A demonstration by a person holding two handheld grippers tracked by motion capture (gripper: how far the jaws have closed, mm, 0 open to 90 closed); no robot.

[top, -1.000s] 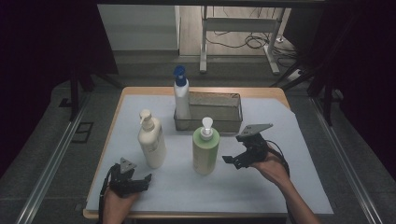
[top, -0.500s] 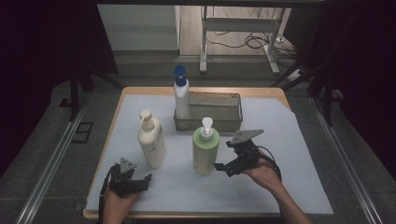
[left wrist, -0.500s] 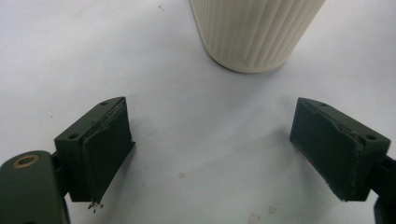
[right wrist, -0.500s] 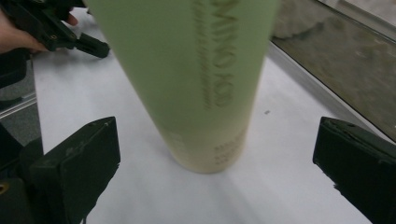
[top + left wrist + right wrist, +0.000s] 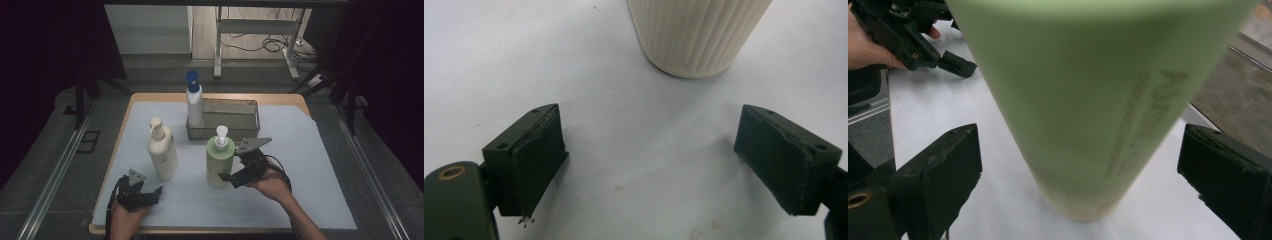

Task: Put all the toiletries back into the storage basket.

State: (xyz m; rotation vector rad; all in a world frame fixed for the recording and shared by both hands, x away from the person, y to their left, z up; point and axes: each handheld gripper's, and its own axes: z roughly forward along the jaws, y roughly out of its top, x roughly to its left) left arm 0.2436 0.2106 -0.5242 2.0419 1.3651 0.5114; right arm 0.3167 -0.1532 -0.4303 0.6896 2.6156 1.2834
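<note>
A green pump bottle [image 5: 220, 158] [image 5: 1098, 100] stands upright in the middle of the white sheet. My right gripper [image 5: 229, 176] [image 5: 1083, 175] is open at its right side, jaws on either side of the lower body, not touching it. A cream pump bottle [image 5: 161, 150] [image 5: 696, 35] stands upright to the left. My left gripper [image 5: 155, 191] [image 5: 654, 165] rests open near the front edge, just short of the cream bottle's base, nothing between its jaws. A white bottle with a blue pump [image 5: 194, 102] stands upright in the left end of a grey metal tray [image 5: 235, 122].
The white sheet [image 5: 310, 165] covers a wooden table [image 5: 295, 98]. In the right gripper view, the other hand and its gripper [image 5: 908, 35] lie at the upper left, and the tray's edge [image 5: 1248, 55] runs at the right. Dark floor and rails surround the table.
My right gripper has moved left and forward, from beside the tray to the green bottle, so its jaws now stand around the bottle. The left gripper has not moved.
</note>
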